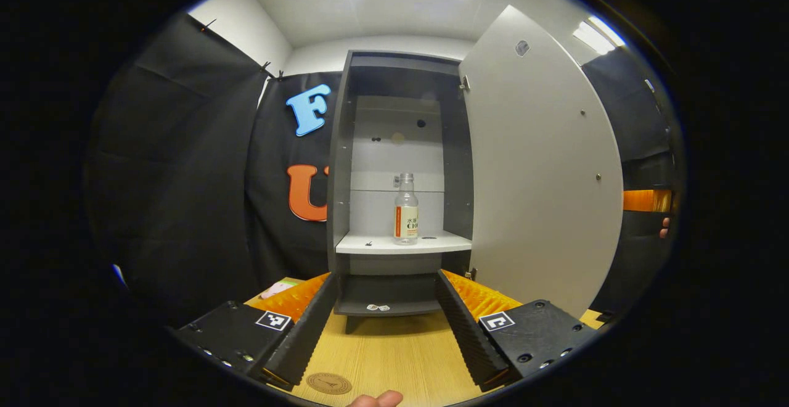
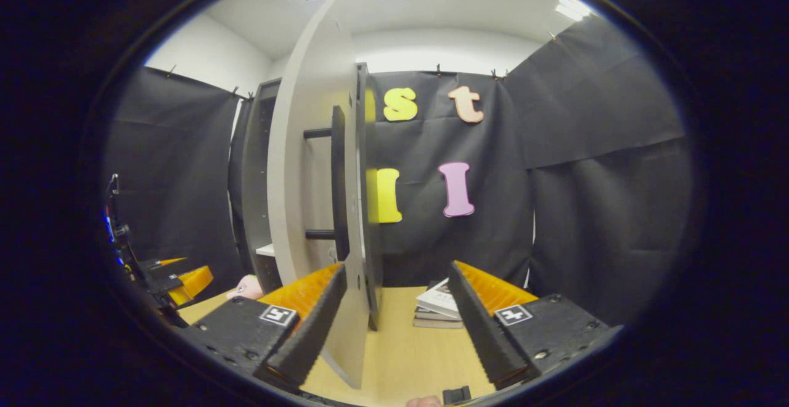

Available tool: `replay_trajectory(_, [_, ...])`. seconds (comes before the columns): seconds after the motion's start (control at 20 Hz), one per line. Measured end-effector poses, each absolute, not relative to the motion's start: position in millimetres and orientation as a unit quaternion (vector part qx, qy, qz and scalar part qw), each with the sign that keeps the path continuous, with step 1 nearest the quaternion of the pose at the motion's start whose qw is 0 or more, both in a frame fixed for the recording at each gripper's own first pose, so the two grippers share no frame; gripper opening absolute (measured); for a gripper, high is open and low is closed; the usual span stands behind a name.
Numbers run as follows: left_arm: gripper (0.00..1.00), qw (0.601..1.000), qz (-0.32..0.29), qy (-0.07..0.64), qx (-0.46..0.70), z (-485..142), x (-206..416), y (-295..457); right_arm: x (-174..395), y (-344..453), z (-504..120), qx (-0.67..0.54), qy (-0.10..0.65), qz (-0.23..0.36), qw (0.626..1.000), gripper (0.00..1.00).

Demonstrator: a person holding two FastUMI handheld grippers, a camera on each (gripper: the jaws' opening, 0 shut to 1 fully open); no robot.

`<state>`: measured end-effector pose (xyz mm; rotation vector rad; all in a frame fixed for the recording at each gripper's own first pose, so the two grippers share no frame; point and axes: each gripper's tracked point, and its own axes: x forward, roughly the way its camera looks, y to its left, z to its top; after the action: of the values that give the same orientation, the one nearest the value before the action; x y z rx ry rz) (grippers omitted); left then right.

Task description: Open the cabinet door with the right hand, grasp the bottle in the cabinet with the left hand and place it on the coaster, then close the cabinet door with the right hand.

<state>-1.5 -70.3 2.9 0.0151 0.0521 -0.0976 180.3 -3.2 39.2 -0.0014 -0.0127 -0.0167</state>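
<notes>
The grey cabinet (image 1: 340, 166) stands with its door (image 1: 536, 166) swung wide to the right. A clear bottle (image 1: 406, 209) with a white and orange label stands upright on the white shelf (image 1: 376, 245). My left gripper (image 1: 387, 276) is open over the wooden table, facing the cabinet and well short of the bottle. A round brown coaster (image 1: 329, 383) lies on the table just below its left finger. In the right gripper view, the door (image 2: 308, 166) is edge-on with its dark bar handle (image 2: 338, 179). My right gripper (image 2: 396, 268) is open, and the door's edge stands between its fingers, close to the left one.
A short stack of books (image 2: 439, 305) lies on the table (image 2: 407, 345) by the back wall, right of the door. A pink object (image 1: 277, 288) sits left of the cabinet's base. The left gripper (image 2: 179, 280) shows at the far left of the right gripper view. Black cloth walls surround the booth.
</notes>
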Motion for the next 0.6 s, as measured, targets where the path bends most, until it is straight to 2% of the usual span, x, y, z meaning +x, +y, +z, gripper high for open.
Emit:
replay_trajectory(0.05, [0.95,0.998,-0.057,0.024,0.005,6,5,-76,183,-5,35,-0.004,-0.002,-0.009,1.000,1.00])
replay_trajectory(0.6, [0.95,0.992,-0.122,-0.009,0.007,80,133,-124,195,6,23,0.025,0.004,0.011,1.000,0.98])
